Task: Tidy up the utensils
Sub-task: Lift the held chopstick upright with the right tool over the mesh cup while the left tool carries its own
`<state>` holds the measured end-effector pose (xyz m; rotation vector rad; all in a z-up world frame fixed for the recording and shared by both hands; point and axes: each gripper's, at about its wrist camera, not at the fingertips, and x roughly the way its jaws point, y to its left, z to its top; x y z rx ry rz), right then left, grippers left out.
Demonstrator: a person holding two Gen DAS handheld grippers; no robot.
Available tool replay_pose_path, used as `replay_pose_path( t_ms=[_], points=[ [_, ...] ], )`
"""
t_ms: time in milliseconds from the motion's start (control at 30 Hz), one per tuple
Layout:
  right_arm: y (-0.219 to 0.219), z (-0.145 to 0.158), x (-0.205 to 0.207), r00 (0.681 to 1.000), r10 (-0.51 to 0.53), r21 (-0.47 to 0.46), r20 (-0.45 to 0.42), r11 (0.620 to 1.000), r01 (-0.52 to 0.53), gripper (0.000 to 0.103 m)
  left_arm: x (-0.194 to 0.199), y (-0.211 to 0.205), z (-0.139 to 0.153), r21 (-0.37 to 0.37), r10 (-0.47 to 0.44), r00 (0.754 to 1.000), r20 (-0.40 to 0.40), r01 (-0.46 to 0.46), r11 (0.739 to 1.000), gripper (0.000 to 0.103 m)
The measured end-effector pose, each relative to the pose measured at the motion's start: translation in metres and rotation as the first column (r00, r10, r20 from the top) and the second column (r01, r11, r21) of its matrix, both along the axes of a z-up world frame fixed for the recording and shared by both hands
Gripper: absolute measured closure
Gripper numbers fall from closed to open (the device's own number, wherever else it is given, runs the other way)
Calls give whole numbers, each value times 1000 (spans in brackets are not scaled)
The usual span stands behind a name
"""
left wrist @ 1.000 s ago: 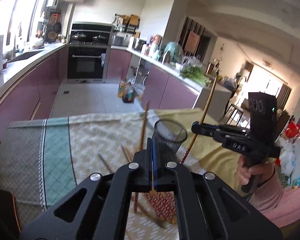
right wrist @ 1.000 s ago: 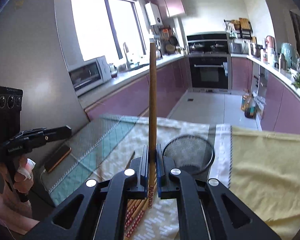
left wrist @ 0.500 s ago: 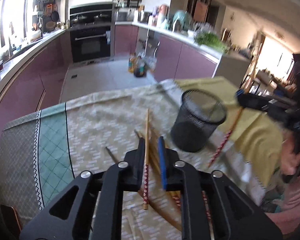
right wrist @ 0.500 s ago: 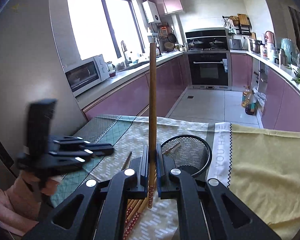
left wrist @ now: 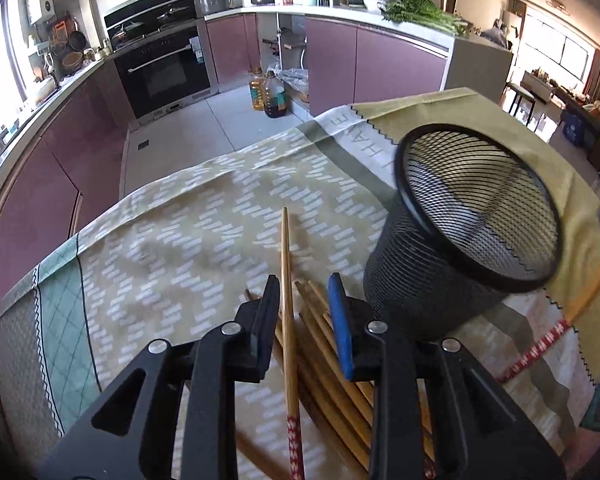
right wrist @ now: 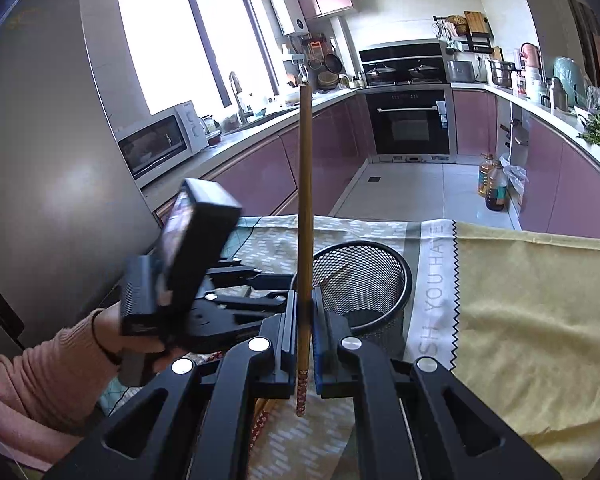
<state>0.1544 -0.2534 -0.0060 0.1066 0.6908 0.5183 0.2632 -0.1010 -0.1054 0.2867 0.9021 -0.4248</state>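
chopstick (right wrist: 305, 208) clamped upright in right gripper (right wrist: 303, 320) beside mesh cup (right wrist: 364, 280).

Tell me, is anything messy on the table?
Yes. The chopsticks lie scattered in a loose heap on the tablecloth beside the mesh cup, crossing each other instead of standing inside it.

A patterned tablecloth (left wrist: 204, 248) covers the near table, with a yellow cloth (right wrist: 540, 300) on its right. Far off stand a black oven (right wrist: 412, 120), a white microwave (right wrist: 156, 144) on the left counter, and oil bottles (left wrist: 270, 94) on the floor.
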Motion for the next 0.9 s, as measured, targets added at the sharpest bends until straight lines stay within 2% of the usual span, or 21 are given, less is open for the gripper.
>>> replay_pose_path(
  t_ms=[267, 333, 367, 533, 667, 767, 900],
  points=[
    [-3, -7, 3, 1000, 0, 6, -19, 1000, 0, 97, 29, 3, -22, -12, 28, 996, -85, -29, 999, 83],
    [-4, -8, 4, 1000, -1, 7, -24, 1000, 1, 97, 33, 6, -22, -38, 31, 995, -100, -35, 999, 87],
    [-4, -9, 5, 1000, -1, 8, -24, 1000, 1, 97, 33, 6, -22, -43, 29, 994, -107, -34, 999, 96],
    [-6, -4, 3, 1000, -5, 6, -11, 1000, 5, 97, 26, 9, -21, -76, 44, 994, -101, -52, 996, 96],
    [-6, 2, -1, 1000, -6, 4, 11, 1000, 6, 97, 13, 23, -5, -125, 56, 995, -80, -66, 990, 96],
    [-8, 10, -3, 999, -7, 11, 31, 1000, 7, 97, -3, 40, 22, -203, 58, 997, -57, -68, 977, 96],
    [-12, 22, -6, 998, -10, 20, 65, 1000, 8, 97, -32, 65, 71, -324, 57, 998, 10, -51, 945, 96]
  ],
)
